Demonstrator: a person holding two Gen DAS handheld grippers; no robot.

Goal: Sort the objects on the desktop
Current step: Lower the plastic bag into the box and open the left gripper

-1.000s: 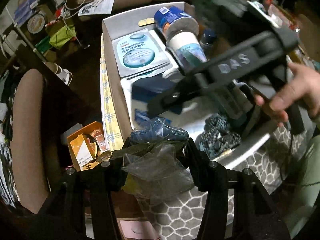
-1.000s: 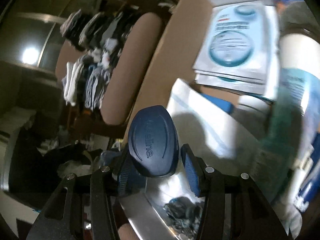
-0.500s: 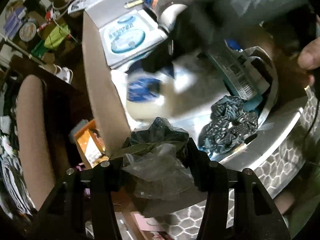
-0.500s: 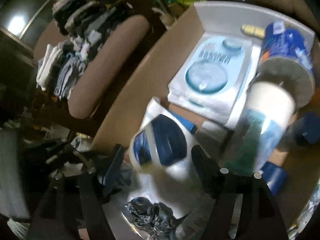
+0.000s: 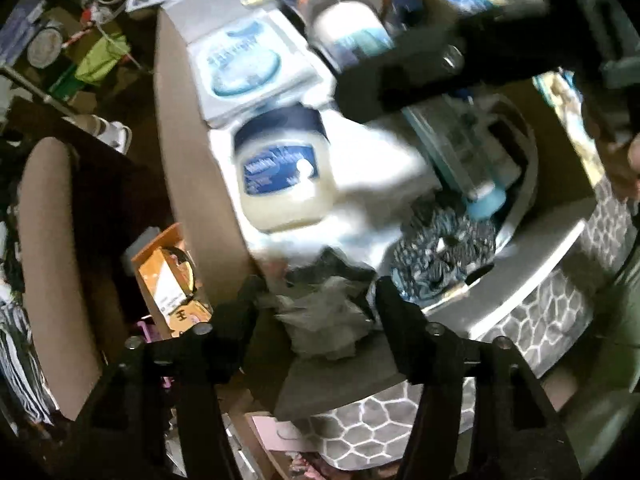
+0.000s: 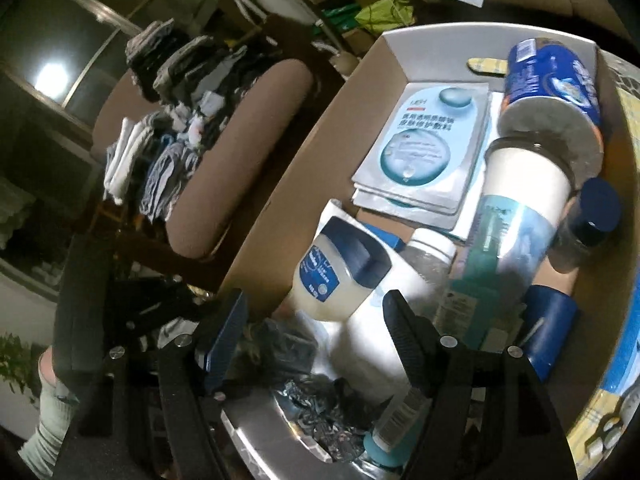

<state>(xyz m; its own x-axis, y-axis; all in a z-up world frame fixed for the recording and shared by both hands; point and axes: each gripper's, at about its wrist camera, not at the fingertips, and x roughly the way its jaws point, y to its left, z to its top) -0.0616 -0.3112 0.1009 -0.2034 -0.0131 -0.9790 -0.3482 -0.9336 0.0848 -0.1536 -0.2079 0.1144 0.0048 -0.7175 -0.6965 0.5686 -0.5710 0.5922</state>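
Observation:
A cream jar with a blue lid (image 5: 280, 176) lies in the cardboard box (image 5: 192, 184), and it also shows in the right wrist view (image 6: 340, 276). My right gripper (image 6: 316, 316) is open and empty just above the jar; its dark body (image 5: 460, 64) crosses the top of the left wrist view. My left gripper (image 5: 316, 296) is shut on a crumpled clear plastic bag (image 5: 324, 320) at the box's near corner. A dark patterned scrunchie (image 5: 444, 248) lies in a round silver tin (image 5: 516, 160).
The box (image 6: 288, 184) also holds face-mask packets (image 6: 424, 148), a blue can (image 6: 552, 80), a white and teal bottle (image 6: 516, 216) and a small dark bottle (image 6: 592, 224). A brown chair (image 6: 232, 160) with folded clothes stands to the left. A stone-patterned surface (image 5: 552, 320) lies under the tin.
My right gripper opened and let go of the blue-lidded jar, which now lies in the box. The gripper drew back above it. My left gripper moved closer to the box with the bag.

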